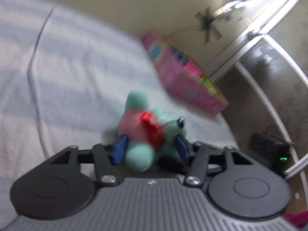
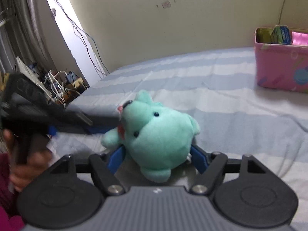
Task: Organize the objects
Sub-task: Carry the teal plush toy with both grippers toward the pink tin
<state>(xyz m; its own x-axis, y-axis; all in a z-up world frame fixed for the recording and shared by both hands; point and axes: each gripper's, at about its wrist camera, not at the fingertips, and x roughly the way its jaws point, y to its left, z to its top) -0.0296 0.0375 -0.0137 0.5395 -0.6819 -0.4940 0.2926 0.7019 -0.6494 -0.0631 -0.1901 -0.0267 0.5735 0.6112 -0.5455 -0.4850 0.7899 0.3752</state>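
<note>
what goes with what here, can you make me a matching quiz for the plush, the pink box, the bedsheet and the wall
Things:
1. plush
2. pink box
3. bedsheet
4. wall

Descriptions:
A. striped blue and white
B. plain cream
C. held between blue fingers
D. holds packets, stands near the wall

Pairs: 1-C, 2-D, 3-A, 4-B

A teal plush toy (image 2: 159, 136) with a rounded head, small black bead eyes and a pink belly with a red patch (image 1: 150, 130) is seen tilted above a blue-and-white striped bed (image 2: 221, 88). A pink patterned box (image 2: 281, 67) is set upright on the bed near the wall, well apart from the toy, with green and blue packets standing inside it.
</note>
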